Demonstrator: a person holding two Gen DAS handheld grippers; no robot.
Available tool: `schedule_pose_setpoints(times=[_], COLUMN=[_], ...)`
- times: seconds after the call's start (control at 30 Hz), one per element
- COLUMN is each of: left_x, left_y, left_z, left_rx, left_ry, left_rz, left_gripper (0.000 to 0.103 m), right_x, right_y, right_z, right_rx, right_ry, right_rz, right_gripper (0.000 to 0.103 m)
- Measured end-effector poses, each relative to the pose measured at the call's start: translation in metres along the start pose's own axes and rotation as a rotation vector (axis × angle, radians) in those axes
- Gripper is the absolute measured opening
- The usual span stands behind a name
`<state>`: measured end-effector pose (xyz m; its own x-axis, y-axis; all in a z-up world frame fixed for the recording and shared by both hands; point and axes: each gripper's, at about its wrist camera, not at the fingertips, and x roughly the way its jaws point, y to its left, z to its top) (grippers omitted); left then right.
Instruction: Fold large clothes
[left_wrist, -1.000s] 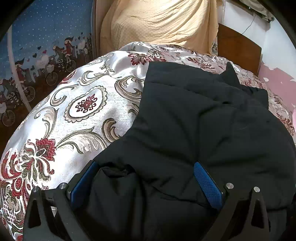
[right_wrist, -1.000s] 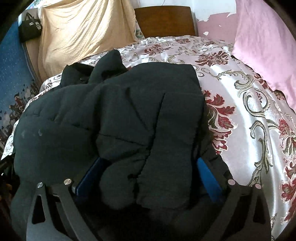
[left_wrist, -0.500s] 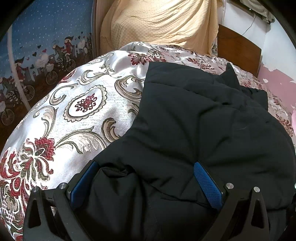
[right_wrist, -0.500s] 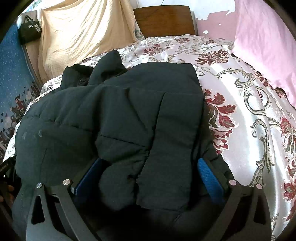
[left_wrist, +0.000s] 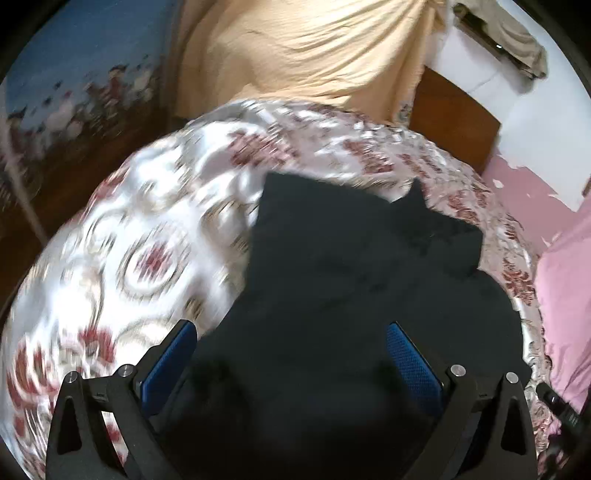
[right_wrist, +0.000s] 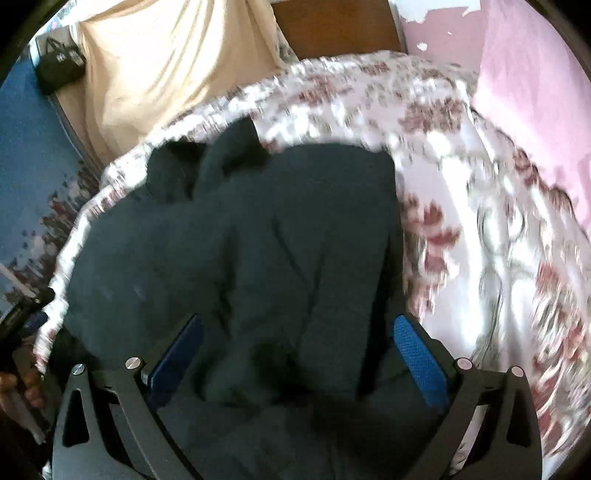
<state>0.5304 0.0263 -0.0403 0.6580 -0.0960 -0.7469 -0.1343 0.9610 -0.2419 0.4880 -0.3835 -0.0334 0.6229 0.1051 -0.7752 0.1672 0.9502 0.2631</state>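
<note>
The black padded jacket (left_wrist: 354, 295) lies along the middle of the bedspread (left_wrist: 140, 236), its near hem bunched between the spread fingers of the left gripper (left_wrist: 291, 363) and right gripper (right_wrist: 295, 356). Neither visibly pinches (blur hides contact), so slippery padding may escape and the fold collapse.

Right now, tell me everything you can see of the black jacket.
The black jacket looks like padded, quilted fabric with stitched seams. It lies spread on the floral satin bedspread, collar or hood end bunched at the far end. Its near edge bulges between the blue pads of both wide-spread grippers, left gripper and right gripper. Motion blur hides finer detail.
</note>
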Motion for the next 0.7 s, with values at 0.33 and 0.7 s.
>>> schedule_pose_setpoints(times=[0.33, 0.7], left_x=[0.082, 0.181], left_y=[-0.128, -0.167], left_z=[0.093, 0.142], left_rx=[0.383, 0.237], left_ry=[-0.069, 0.019], left_rz=[0.044, 0.012], left_gripper=[0.103, 0.091], right_x=[0.095, 0.184], right_y=[0.019, 0.083], right_z=[0.125, 0.173], right_rx=[0.195, 0.179], right_ry=[0.068, 0.053], right_rz=[0.098, 0.127], right_gripper=[0.101, 0.057])
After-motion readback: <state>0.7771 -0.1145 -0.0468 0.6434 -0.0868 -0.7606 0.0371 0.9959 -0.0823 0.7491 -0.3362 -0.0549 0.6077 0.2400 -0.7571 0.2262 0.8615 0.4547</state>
